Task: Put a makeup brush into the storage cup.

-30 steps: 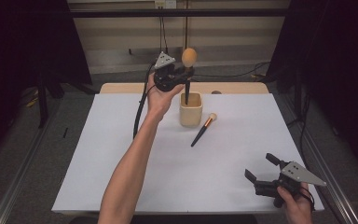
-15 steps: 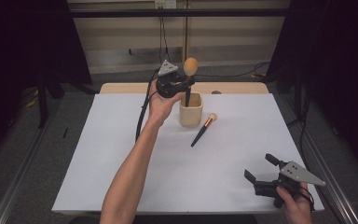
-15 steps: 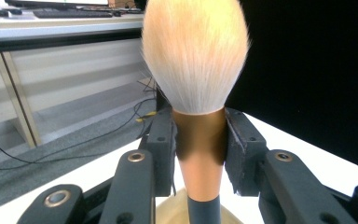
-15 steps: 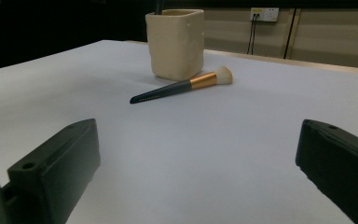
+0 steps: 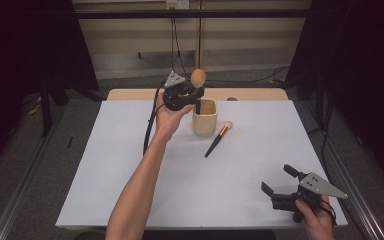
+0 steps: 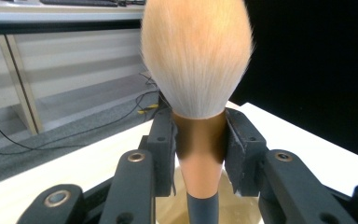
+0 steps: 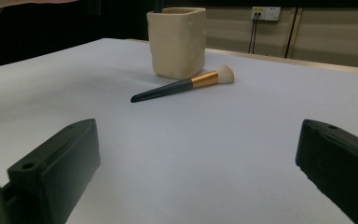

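So there's a cream cup [image 5: 205,117] sitting toward the far middle of the white table [image 5: 105,170], square-ish with rounded corners. The dark handle of a big brush [image 5: 198,80] dips down into it, upright, with the fluffy peach head sticking well above the rim. Can't tell if the handle tip is touching the cup's bottom.

The left gripper [image 5: 196,93] has that brush clamped. From the left gripper view the two black pads squeeze the copper collar [image 6: 199,140] from both sides, right under the bristles, with the cup's opening directly below. So the brush is right in the claw, and the claw sits just over the cup's left-far rim.

A second, small brush [image 5: 218,138] lies flat on the table just near-right of the cup, bristle end almost at the cup's base, dark handle pointing toward the near side. Looks close but not quite touching.

The right gripper [image 5: 279,183] is way off at the near-right corner, jaws spread wide, nothing between them, well apart from both brushes.
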`<state>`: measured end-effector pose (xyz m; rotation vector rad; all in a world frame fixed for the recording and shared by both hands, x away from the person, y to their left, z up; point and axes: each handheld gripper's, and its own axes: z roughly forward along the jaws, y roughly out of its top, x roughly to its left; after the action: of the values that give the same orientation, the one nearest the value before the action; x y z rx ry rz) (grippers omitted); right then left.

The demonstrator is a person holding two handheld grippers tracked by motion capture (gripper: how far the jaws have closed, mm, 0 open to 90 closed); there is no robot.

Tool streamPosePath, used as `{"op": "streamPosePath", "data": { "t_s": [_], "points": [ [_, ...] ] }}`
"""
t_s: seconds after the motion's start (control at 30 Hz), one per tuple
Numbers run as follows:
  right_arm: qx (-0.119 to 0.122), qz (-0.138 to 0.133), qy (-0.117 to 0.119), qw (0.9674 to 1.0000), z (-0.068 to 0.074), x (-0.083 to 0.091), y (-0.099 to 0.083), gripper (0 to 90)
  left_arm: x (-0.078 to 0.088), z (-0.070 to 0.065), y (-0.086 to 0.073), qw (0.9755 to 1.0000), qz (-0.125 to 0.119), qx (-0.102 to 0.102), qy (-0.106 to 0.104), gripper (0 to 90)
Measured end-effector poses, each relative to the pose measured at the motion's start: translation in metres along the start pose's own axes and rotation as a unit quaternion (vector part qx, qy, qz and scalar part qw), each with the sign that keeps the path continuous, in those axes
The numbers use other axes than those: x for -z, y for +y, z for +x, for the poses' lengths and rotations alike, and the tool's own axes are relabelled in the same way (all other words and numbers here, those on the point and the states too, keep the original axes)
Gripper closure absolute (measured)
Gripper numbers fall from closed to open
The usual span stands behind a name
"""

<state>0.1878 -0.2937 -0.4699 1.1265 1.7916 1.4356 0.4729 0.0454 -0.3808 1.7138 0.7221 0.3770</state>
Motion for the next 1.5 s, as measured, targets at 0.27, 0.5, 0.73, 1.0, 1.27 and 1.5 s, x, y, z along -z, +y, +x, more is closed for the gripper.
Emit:
{"op": "streamPosePath", "data": {
  "t_s": [0.27,0.5,0.73,1.0,1.27,1.5],
  "points": [
    [0.002,0.002,0.002,1.0000,0.001,-0.001,0.000,0.0,-0.001,-0.007,-0.008,0.9999,0.001,-0.011,-0.006,66.5],
    [0.006,0.002,0.002,1.0000,0.001,0.000,0.000,0.0,-0.004,-0.006,-0.017,0.9999,0.013,-0.008,-0.004,66.5],
    [0.006,0.002,0.002,1.0000,0.001,0.000,0.000,0.0,-0.007,-0.003,-0.025,0.9998,0.020,-0.003,0.000,66.5],
    [0.006,-0.001,0.001,1.0000,0.001,0.001,0.001,0.0,-0.008,-0.002,-0.029,0.9996,0.024,0.013,0.007,63.5],
    [0.005,-0.002,0.001,1.0000,0.001,0.001,0.001,0.0,-0.003,0.001,-0.032,0.9990,0.023,0.026,0.028,34.6],
    [0.004,-0.002,0.003,1.0000,0.001,0.000,0.001,0.0,0.006,0.002,-0.035,0.9990,0.015,0.029,0.031,18.6]
  ]
}}
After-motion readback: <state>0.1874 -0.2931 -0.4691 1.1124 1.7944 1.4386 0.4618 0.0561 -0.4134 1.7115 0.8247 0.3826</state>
